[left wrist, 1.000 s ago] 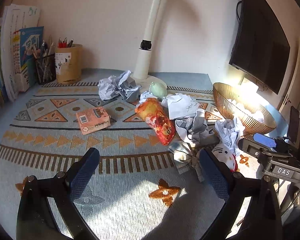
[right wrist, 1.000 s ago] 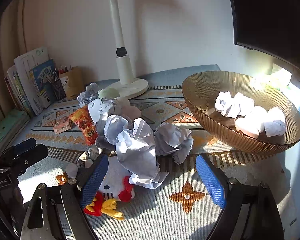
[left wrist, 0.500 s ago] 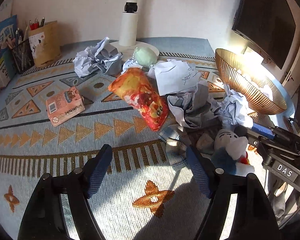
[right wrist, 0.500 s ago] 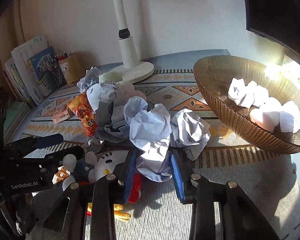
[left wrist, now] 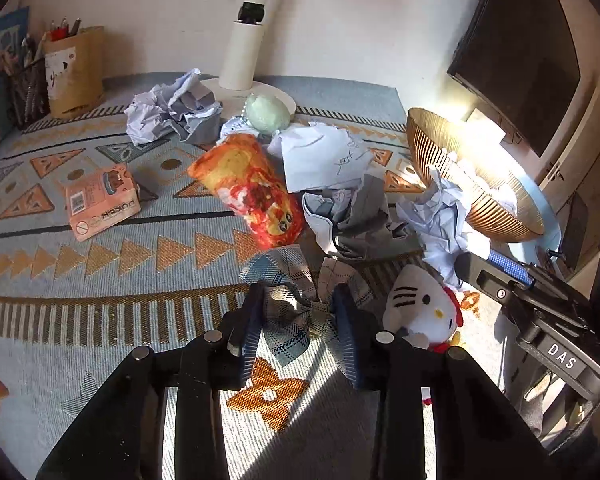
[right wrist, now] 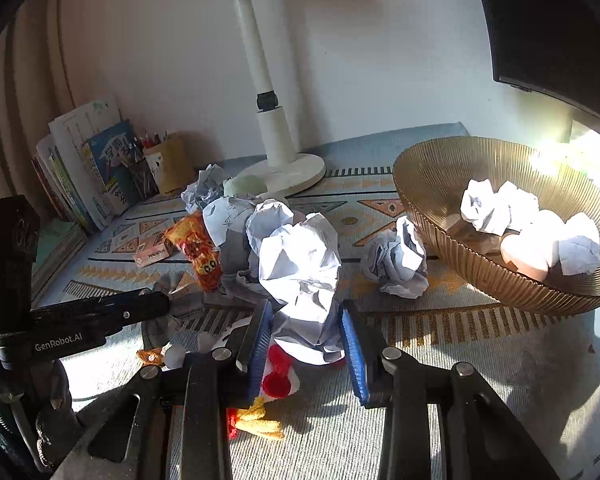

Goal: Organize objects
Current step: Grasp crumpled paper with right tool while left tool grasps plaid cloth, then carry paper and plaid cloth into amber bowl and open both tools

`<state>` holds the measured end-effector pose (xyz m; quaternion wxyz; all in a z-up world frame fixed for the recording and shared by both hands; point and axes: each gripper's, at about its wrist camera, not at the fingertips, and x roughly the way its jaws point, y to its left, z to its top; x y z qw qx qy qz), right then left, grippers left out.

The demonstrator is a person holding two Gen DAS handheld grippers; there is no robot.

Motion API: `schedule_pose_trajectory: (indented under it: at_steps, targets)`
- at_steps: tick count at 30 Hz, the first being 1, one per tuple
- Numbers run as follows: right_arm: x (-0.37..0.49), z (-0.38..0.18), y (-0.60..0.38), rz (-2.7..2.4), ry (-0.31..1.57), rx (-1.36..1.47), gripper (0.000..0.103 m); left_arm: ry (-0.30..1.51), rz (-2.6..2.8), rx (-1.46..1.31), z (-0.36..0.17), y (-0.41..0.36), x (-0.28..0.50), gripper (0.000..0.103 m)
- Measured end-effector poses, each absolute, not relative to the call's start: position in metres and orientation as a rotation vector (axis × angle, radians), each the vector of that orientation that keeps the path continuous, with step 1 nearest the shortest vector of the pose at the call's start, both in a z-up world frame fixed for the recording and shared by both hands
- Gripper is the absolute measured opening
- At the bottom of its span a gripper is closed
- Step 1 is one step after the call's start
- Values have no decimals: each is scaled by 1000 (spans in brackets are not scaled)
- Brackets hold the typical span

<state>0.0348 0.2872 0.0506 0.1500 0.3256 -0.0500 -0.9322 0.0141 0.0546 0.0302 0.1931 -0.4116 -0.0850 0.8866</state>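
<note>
My left gripper (left wrist: 300, 320) is shut on a plaid fabric bow (left wrist: 296, 300) lying on the patterned mat. My right gripper (right wrist: 306, 336) is shut on a crumpled white paper ball (right wrist: 300, 272), held just above a white cat plush (right wrist: 276, 380); the plush also shows in the left wrist view (left wrist: 420, 308). A ribbed amber bowl (right wrist: 440, 184) at the right holds several paper balls. More crumpled paper (right wrist: 396, 260) lies loose beside the bowl. An orange snack bag (left wrist: 248, 192) and a pink card box (left wrist: 100, 200) lie on the mat.
A white lamp base (left wrist: 252, 92) stands at the back with a pale green ball (left wrist: 268, 114) against it. A brown pen holder (left wrist: 74, 72) and books (right wrist: 88, 172) stand at the back left. A dark monitor (left wrist: 516, 60) hangs at the right.
Both grippers moved forward and closed: the left onto the plaid bow, the right onto the paper ball, which is now lifted slightly off the pile.
</note>
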Motion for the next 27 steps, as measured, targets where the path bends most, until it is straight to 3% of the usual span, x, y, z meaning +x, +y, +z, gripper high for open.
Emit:
schedule_pose_trajectory:
  at_steps: [7,13,17,25,27]
  targets:
    - [63,58,296,-2646,-175,908,34,-394,2581,-1085,35,5,38,32]
    - [80,46,302,-2661,-69,1043,36,-247,2604,-1057,35,26,39,33]
    - [78,42,306,-2668,-114,1079,62,-225,2599,-998,37,26,48,33]
    - [64,31,304,-2612,-221,1145,64,-279,2588,-998,37,20,48,33]
    - [62,23,304,-2594,-245,1184,56,-260,2595,-1001,37,23,48,33]
